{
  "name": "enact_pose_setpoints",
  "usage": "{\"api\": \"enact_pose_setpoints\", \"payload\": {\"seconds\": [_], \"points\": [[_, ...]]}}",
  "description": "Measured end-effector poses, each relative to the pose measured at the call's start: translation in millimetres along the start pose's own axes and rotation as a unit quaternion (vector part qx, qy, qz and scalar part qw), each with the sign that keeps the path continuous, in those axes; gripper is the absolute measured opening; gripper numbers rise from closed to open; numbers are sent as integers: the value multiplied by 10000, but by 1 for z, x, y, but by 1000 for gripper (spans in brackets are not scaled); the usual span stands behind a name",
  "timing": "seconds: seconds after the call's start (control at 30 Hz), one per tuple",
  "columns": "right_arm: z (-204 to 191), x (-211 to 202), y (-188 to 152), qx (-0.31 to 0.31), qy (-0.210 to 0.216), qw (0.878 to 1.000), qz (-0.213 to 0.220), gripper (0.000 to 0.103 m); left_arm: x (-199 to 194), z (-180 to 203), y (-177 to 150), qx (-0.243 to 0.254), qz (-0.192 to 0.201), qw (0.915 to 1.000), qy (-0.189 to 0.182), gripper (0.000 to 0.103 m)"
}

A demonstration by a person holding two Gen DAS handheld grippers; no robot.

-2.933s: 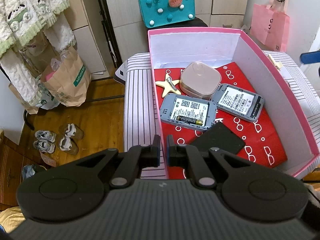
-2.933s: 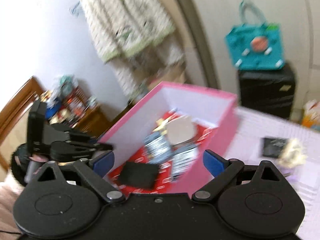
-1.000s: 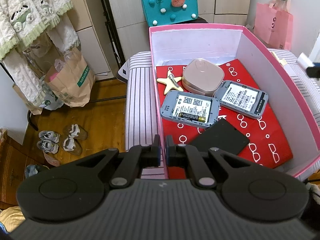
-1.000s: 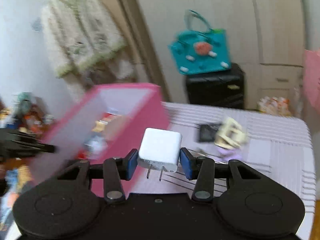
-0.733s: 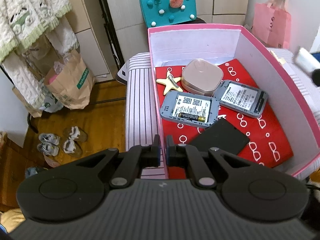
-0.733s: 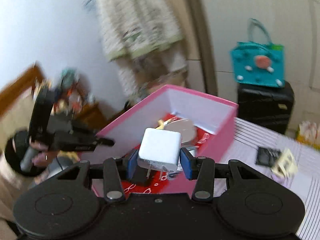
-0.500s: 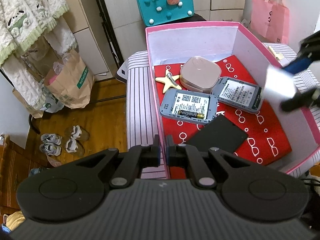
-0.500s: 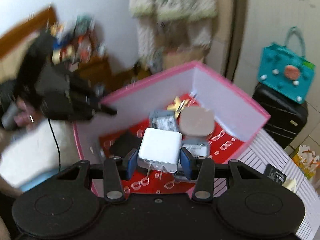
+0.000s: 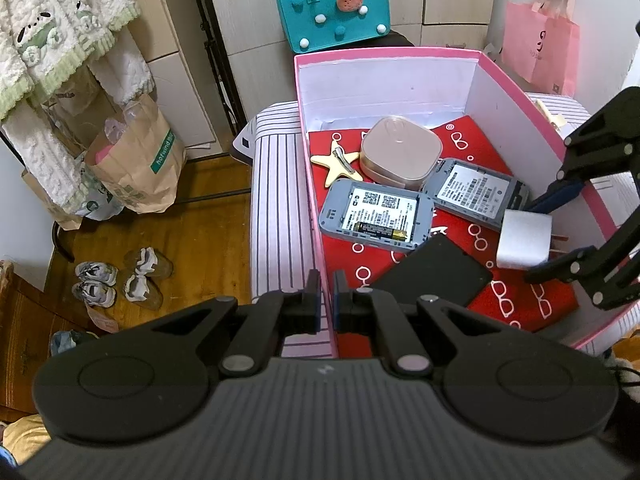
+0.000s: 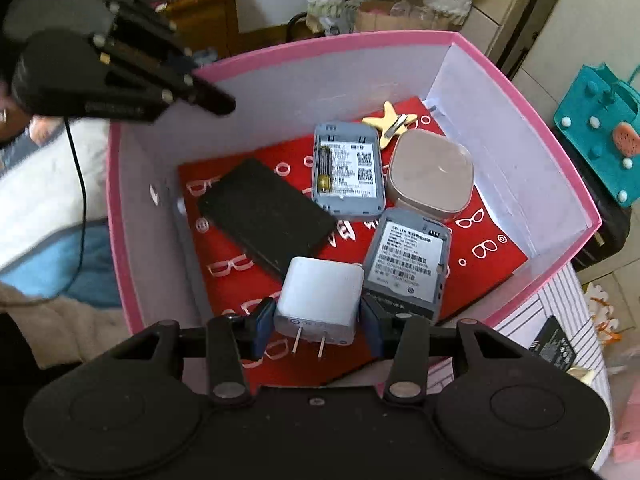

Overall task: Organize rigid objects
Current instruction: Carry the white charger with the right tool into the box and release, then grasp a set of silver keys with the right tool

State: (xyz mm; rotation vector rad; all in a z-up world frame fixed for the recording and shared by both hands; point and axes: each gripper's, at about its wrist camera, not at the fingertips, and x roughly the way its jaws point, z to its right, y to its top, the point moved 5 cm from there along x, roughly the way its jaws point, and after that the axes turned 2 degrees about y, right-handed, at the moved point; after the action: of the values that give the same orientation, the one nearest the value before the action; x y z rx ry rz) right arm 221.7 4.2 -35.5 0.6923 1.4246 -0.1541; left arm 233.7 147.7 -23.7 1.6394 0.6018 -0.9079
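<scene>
Inside the pink box, the right gripper hangs clamped on a white charger plug, while the left gripper pinches the box's near left wall. Below lie two grey routers, one battery, one pink case, one star clip and one black cover on a red mat; the box sits on a striped bed above a wooden floor.

Bare red liner beside black slab; 2 grey devices crowd the rest.
</scene>
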Motion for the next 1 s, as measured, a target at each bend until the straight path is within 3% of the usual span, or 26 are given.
{"api": "enact_pose_setpoints", "payload": {"seconds": [0.1,0.2,0.3,0.43,0.57,0.7,0.87,0.93,1.0], "points": [[10,-7,0,277,-56,9990,332,54,0,0,1,-3,6,10000,6,5],[24,-32,-5,680,-205,9922,1025,54,0,-3,2,-96,1,9999,-47,5],[43,-66,-25,1247,-280,9741,1866,55,0,-6,3,-220,19,9997,-121,5],[74,-95,-59,1909,-793,9471,2456,66,-1,-4,2,-241,73,9997,-59,5],[111,-102,-99,2455,-1370,9281,2442,66,-3,-2,1,-200,92,9998,29,5],[132,-93,-139,3111,-1549,9053,2441,66,-4,-2,2,-222,89,9997,34,4],[134,-70,-174,3446,-1308,8957,2486,65,-2,-1,2,-250,36,9996,89,4],[130,-59,-178,3419,-1297,8985,2429,62,-3,-1,3,-321,9,9994,85,4],[121,-46,-174,3394,-942,9055,2368,61,-3,-2,2,-323,-16,9994,78,4]]}}
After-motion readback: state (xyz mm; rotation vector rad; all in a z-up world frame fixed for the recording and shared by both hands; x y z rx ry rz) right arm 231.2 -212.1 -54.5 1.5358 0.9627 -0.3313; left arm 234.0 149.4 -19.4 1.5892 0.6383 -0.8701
